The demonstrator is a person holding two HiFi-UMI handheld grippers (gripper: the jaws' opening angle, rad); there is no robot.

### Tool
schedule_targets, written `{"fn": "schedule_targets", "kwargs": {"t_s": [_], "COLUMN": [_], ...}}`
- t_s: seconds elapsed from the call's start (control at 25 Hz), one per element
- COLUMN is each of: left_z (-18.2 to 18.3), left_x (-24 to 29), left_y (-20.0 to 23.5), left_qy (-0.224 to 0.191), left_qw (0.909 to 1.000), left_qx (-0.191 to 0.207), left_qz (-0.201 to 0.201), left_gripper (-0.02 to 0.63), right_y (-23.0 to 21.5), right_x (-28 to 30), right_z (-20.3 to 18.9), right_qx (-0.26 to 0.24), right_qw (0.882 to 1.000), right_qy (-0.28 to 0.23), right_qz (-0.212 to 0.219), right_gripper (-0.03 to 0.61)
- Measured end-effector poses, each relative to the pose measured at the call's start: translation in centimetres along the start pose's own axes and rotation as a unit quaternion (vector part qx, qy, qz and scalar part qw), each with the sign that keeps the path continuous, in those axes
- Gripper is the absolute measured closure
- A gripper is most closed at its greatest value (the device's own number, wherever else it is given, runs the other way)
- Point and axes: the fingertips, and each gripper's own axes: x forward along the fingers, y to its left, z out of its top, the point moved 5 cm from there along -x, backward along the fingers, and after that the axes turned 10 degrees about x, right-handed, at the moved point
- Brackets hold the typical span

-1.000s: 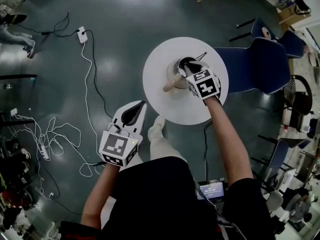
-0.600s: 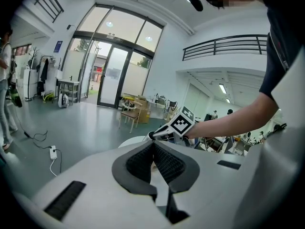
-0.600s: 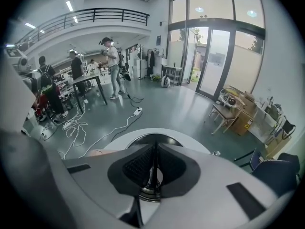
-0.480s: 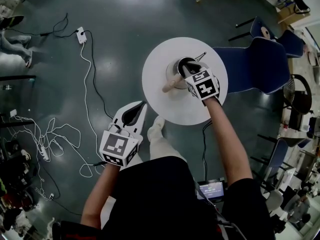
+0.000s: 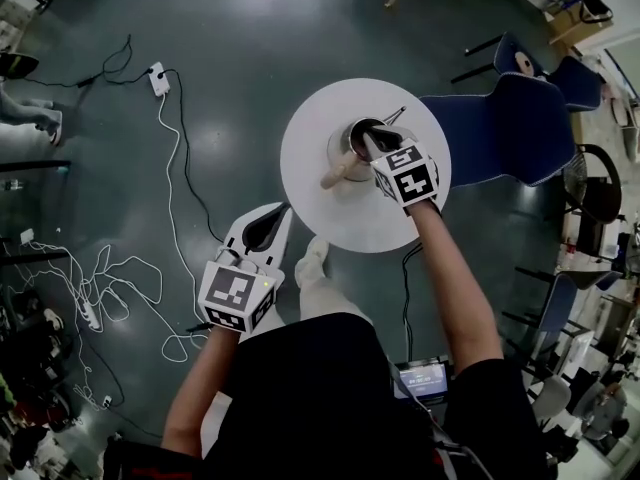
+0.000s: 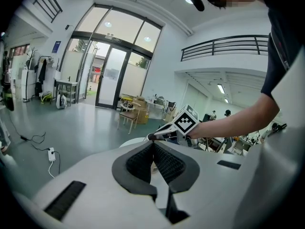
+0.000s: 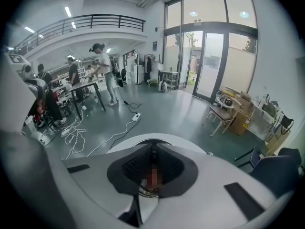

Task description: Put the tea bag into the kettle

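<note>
While over kettle (image 5: 341, 152), tea bag (image 7: 152, 176) (right gripper (image 5: 370, 139))

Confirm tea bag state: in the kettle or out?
Out: the right tongs are shut on the tea bag, holding it over the kettle mouth.

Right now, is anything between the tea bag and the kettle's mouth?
Nothing visible. The right gripper holds the tea bag just above the kettle, whose mouth looks open, with no lid on it. The left gripper hangs shut beside the table, well clear.
</note>
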Motion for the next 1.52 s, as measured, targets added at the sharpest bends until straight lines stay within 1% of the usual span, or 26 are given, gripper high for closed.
{"fn": "schedule_targets", "kwargs": {"t_s": [0.28,0.6,0.68,0.8,0.88,0.96,1.08,1.2,1.28,1.36,1.52], "left_z": [1.1,3.4,4.3,5.7,6.9,7.9,8.9,10.0,10.8,11.6,13.4], "left_x": [0.5,0.9,0.6,0.4,0.3,0.3,0.7,1.1,1.5,2.1,4.2], "left_y": [-0.4,-1.1,-1.2,-1.2,-1.2,-1.2,-1.1,-0.5,-0.7,-1.4,-2.6], "left_qy": [-0.007,-0.022,-0.019,-0.04,-0.044,-0.05,-0.074,-0.084,-0.087,-0.094,-0.107], "left_qw": [0.9997,0.9985,0.9983,0.997,0.9966,0.9959,0.9935,0.993,0.9921,0.9898,0.9875], "left_qx": [0.019,0.041,0.043,0.055,0.06,0.067,0.079,0.078,0.08,0.091,0.099], "left_qz": [-0.013,-0.028,-0.034,-0.037,-0.036,-0.035,-0.034,-0.029,-0.041,-0.057,-0.06], "left_gripper": [0.598,0.598,0.598,0.598,0.598,0.598,0.598,0.598,0.598,0.598,0.598], "right_y": [0.0,0.7,1.4,2.1,2.4,2.8,3.0,2.9,2.9,2.7,1.5], "right_x": [-2.6,-8.1,-9.6,-11.7,-12.9,-14.0,-15.9,-17.2,-18.0,-18.9,-19.9], "right_z": [0.4,2.1,2.7,4.0,4.7,5.2,5.9,6.4,6.6,6.8,7.2], "right_qx": [0.017,0.032,0.039,0.051,0.055,0.056,0.053,0.052,0.052,0.051,0.051], "right_qw": [1.0,0.996,0.994,0.99,0.987,0.985,0.98,0.975,0.972,0.969,0.964], "right_qy": [-0.023,-0.081,-0.101,-0.134,-0.15,-0.165,-0.19,-0.216,-0.229,-0.242,-0.26], "right_qz": [-0.003,0.002,0.007,0.013,0.014,0.014,0.011,0.007,0.004,0.002,0.005], "right_gripper": [0.551,0.56,0.56,0.56,0.56,0.56,0.56,0.56,0.56,0.56,0.561]}}
